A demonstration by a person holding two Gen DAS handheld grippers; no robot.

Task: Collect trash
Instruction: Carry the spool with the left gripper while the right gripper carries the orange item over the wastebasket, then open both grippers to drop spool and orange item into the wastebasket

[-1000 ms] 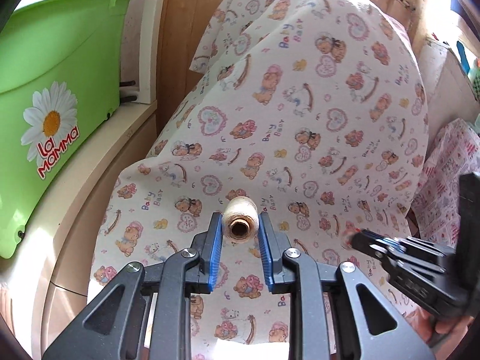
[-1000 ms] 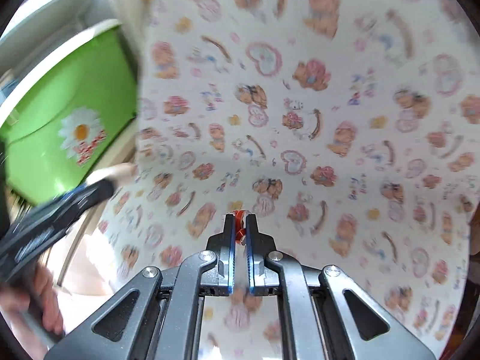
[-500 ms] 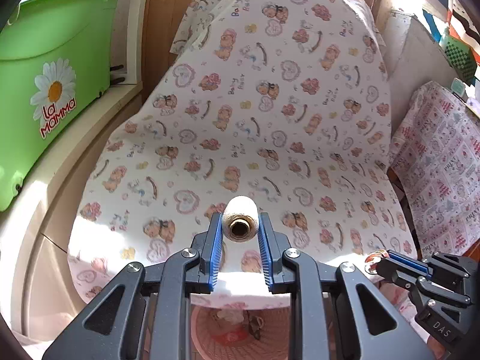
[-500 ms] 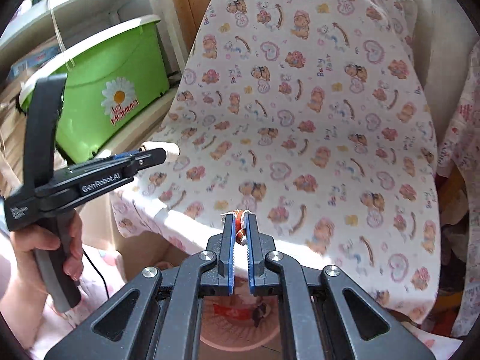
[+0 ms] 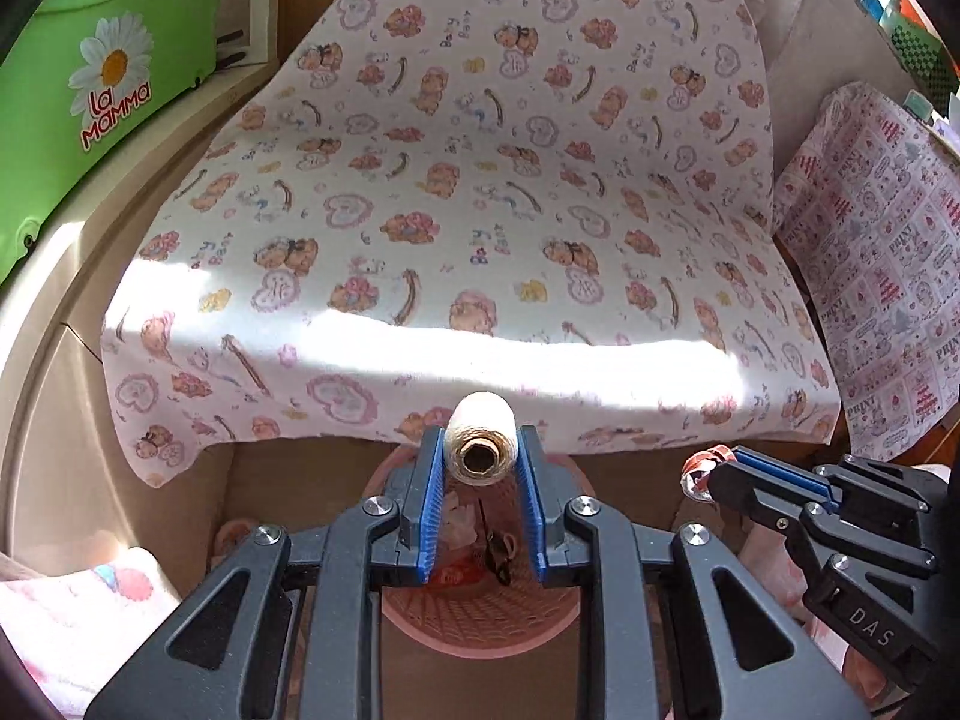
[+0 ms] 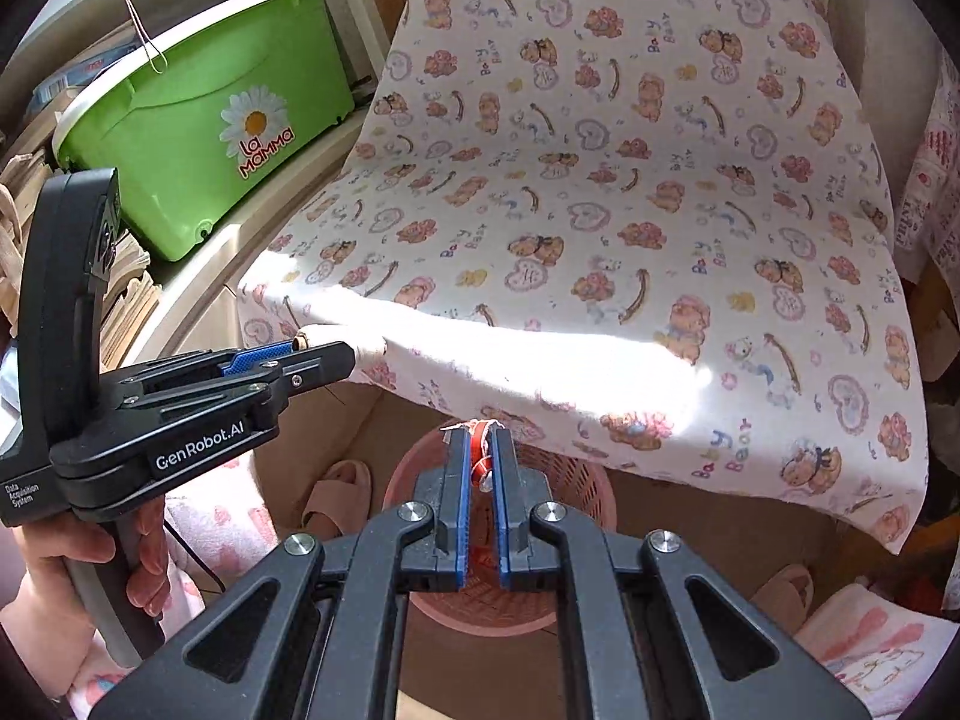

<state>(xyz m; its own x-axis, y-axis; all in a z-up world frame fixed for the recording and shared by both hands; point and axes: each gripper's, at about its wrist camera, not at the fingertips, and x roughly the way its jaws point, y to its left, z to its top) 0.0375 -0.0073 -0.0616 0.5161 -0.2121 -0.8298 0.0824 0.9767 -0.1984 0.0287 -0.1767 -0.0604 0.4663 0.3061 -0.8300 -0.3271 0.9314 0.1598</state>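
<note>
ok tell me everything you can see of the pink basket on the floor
The pink basket is round, plastic-looking, with lattice walls and a ribbed bottom. It stands upright on the brown floor, just in front of the edge of the bear-print cloth, part of its rim under that edge. Inside lie a red wrapper, a pale crumpled scrap and something dark. Both claws hide much of it. A slipper lies beside it; contact unclear.

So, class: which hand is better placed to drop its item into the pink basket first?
Probably left: its spool hangs over the pink basket opening; the right gripper sits off to the side.
</note>
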